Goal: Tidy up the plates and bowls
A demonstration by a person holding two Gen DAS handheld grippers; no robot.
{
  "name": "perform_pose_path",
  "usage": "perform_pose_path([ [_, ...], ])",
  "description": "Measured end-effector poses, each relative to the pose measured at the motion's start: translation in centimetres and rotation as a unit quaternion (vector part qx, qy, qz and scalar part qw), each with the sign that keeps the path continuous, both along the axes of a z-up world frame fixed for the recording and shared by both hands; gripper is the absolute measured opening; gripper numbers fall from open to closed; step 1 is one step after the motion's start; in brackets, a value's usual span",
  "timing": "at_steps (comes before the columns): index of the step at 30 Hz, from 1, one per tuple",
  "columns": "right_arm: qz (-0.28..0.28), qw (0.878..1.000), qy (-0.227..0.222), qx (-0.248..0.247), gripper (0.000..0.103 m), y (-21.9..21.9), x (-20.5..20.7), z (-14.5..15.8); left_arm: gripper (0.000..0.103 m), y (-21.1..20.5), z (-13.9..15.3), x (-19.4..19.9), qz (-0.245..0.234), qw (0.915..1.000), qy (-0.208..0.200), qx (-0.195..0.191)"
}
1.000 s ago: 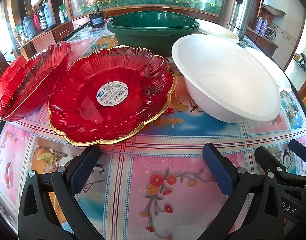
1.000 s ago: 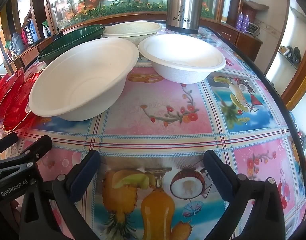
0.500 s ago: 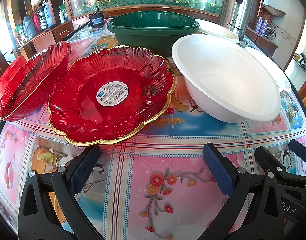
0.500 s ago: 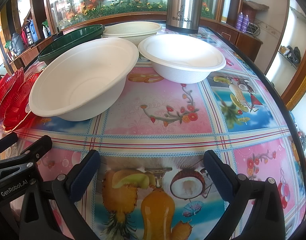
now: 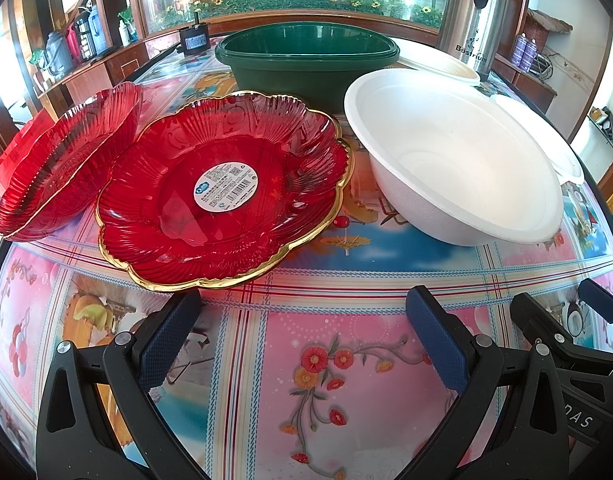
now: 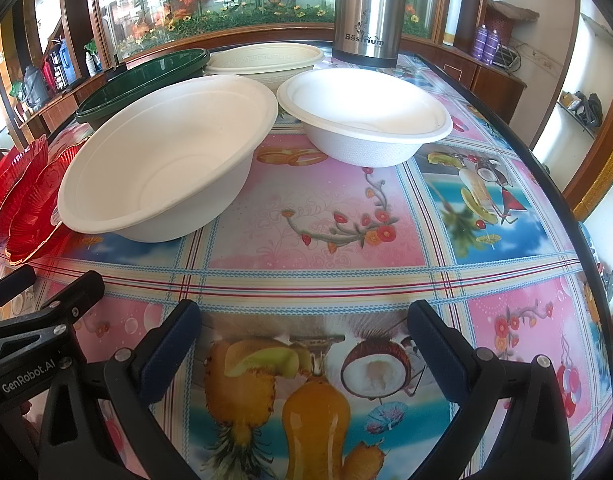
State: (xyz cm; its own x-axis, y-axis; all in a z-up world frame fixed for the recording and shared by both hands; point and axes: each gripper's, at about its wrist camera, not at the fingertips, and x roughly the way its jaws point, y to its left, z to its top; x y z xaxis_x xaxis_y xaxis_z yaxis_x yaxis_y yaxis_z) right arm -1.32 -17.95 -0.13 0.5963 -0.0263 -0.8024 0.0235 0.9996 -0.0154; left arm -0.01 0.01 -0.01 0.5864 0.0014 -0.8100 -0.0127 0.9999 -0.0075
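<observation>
Nothing grasped yet. Left gripper [image 5: 302, 332] spread, empty, near table [image 5: 346, 280] front edge facing red plate [image 5: 222, 188]; white bowl [image 6: 166, 152] mid-table; right gripper [image 6: 302, 336] spread, empty. Next: probably pinch a rim, stack like with like.

I read "Bëstrium" on the tall steel flask [image 6: 365, 10] at top centre, "GenRobot.AI" on the black left gripper [image 6: 38, 308] at lower left; the red plate's round white sticker [image 5: 225, 185] is too small to read

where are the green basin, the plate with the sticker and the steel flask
green basin [image 5: 306, 76], left wrist view, front wall
plate with the sticker [image 5: 266, 152], left wrist view, red inner face
steel flask [image 6: 364, 12], right wrist view, body
</observation>
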Motion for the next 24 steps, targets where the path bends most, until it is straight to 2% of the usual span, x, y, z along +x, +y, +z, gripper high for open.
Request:
perform_pose_path([
  [24,0.000,1.000,0.000,0.000,0.103,0.01,-0.01,0.02,0.103,0.42,-0.11,-0.16,0.002,1.0000,0.000,0.000],
])
